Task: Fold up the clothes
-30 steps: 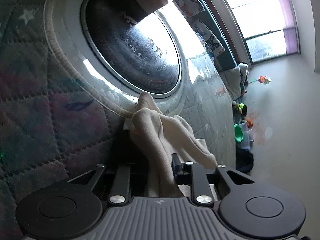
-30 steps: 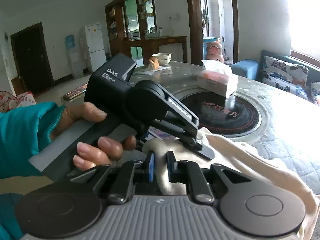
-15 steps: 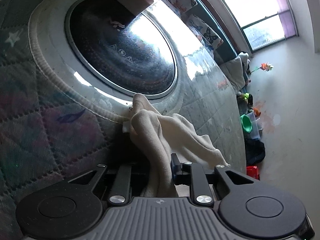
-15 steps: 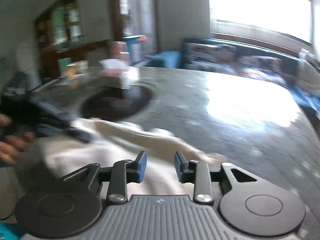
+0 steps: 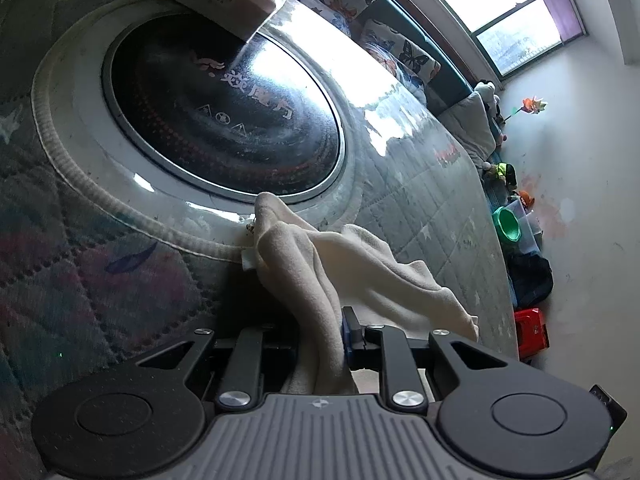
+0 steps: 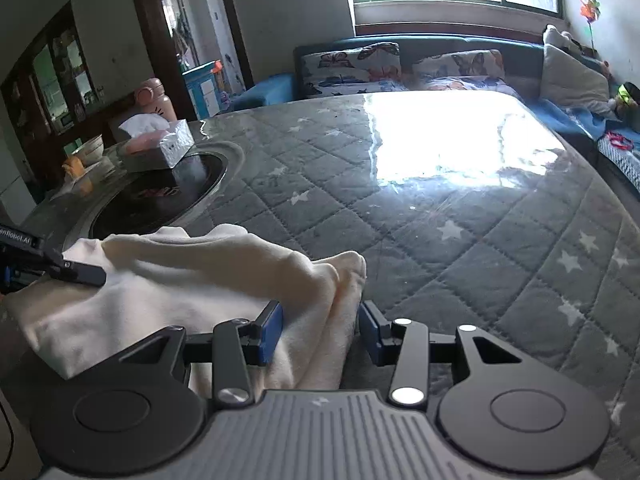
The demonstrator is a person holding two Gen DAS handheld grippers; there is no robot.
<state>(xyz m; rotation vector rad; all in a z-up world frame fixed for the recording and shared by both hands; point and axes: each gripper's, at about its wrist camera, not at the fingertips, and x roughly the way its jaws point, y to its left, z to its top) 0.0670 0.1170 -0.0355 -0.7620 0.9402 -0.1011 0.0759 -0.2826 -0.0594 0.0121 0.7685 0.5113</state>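
A cream garment (image 6: 208,280) lies bunched on the grey quilted table cover (image 6: 440,208). In the left wrist view the garment (image 5: 312,264) runs back between the fingers of my left gripper (image 5: 320,332), which is shut on a fold of it. The left gripper's fingers (image 6: 76,272) also show at the left edge of the right wrist view, resting on the cloth. My right gripper (image 6: 320,330) is open, its blue pads either side of a cloth fold without pinching it.
A round black cooktop (image 6: 160,196) is set in the table, with a tissue box (image 6: 160,146) on its far rim. Bowls (image 6: 90,150) stand at the far left. A sofa with butterfly cushions (image 6: 400,64) runs behind the table, under the window.
My right gripper has swung right, away from the left gripper, and opened wider around a cloth fold. My left gripper keeps its hold and has shifted slightly.
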